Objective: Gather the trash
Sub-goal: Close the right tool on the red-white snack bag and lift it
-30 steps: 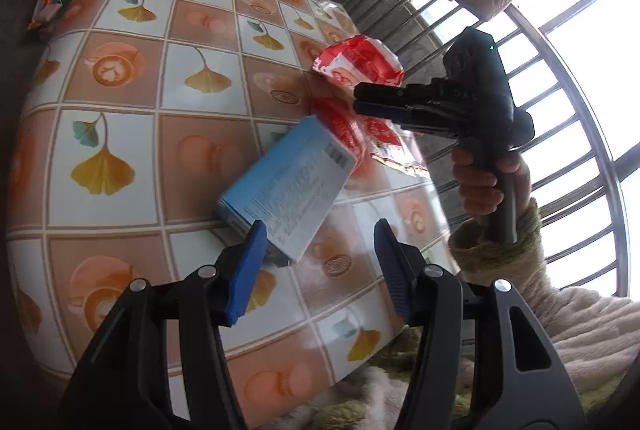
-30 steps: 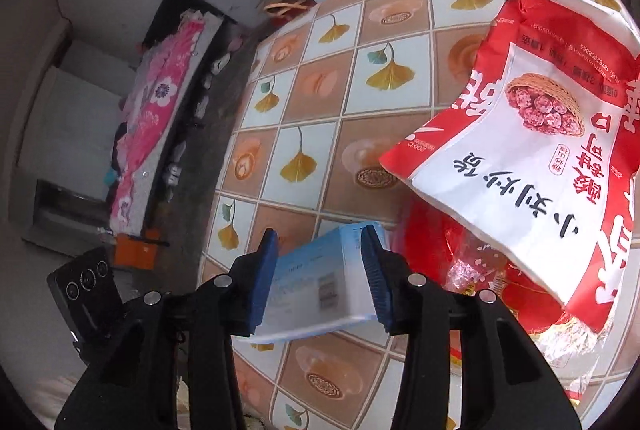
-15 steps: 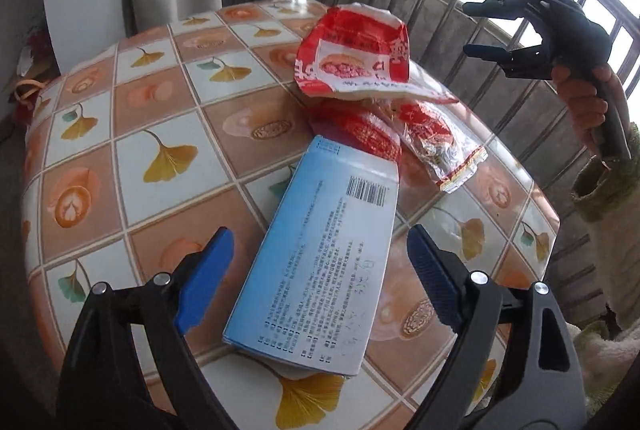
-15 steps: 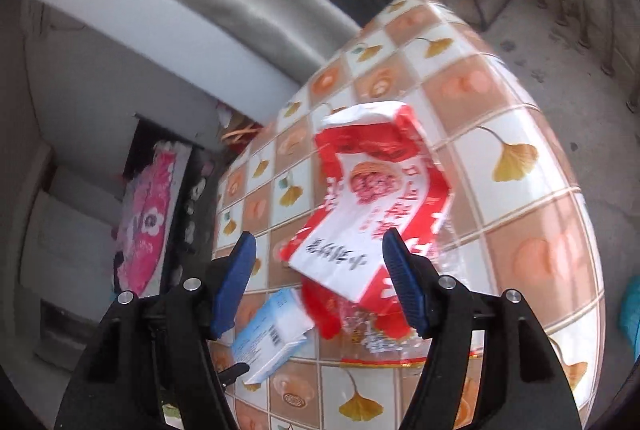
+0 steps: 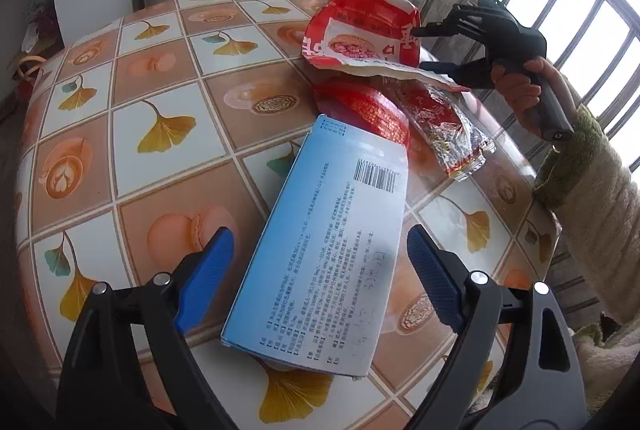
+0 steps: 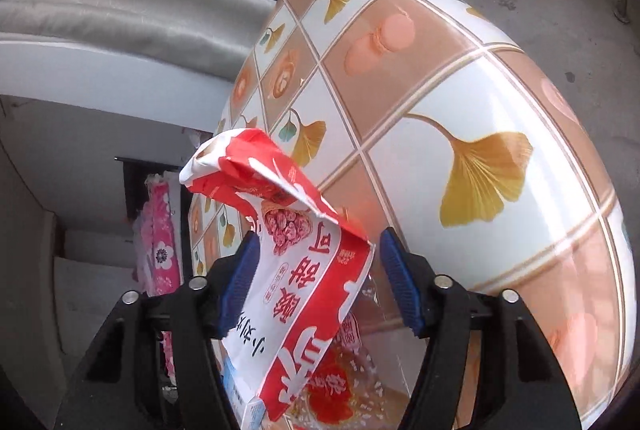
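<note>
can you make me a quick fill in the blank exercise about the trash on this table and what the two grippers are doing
1. The left gripper is open, its fingers either side of a flat ____ box with a barcode.
2. The right gripper is open around a red and white snack ____.
3. The tablecloth is printed with yellow ginkgo ____.
4. The far end of the box overlaps a ____ wrapper.

Missing words: blue; bag; leaves; red

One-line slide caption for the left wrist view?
Open left gripper straddles a blue box; right gripper brackets a red snack bag.
</note>
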A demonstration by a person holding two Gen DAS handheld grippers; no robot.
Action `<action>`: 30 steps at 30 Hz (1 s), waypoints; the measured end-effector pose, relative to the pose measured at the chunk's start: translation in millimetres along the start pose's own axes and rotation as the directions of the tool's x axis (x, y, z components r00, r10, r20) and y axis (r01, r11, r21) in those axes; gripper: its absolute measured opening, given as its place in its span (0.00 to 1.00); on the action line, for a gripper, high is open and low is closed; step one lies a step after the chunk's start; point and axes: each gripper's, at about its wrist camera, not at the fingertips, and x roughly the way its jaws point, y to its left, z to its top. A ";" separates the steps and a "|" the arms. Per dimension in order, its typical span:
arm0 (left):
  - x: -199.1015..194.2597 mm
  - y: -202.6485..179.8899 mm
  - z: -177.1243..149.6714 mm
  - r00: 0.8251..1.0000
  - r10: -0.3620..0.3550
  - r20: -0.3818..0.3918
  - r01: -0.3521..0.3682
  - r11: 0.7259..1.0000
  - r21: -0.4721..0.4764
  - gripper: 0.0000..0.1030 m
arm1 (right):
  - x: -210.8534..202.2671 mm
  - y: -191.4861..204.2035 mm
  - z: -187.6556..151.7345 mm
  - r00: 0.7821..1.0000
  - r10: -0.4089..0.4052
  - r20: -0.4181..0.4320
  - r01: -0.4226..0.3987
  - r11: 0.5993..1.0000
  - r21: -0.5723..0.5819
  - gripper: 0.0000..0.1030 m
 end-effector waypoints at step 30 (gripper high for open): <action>18.7 -23.8 5.3 0.991 0.121 -0.062 -0.113 0.986 0.122 0.81 | 3.0 61.3 -13.2 0.978 -0.146 0.146 0.198 0.865 -0.462 0.06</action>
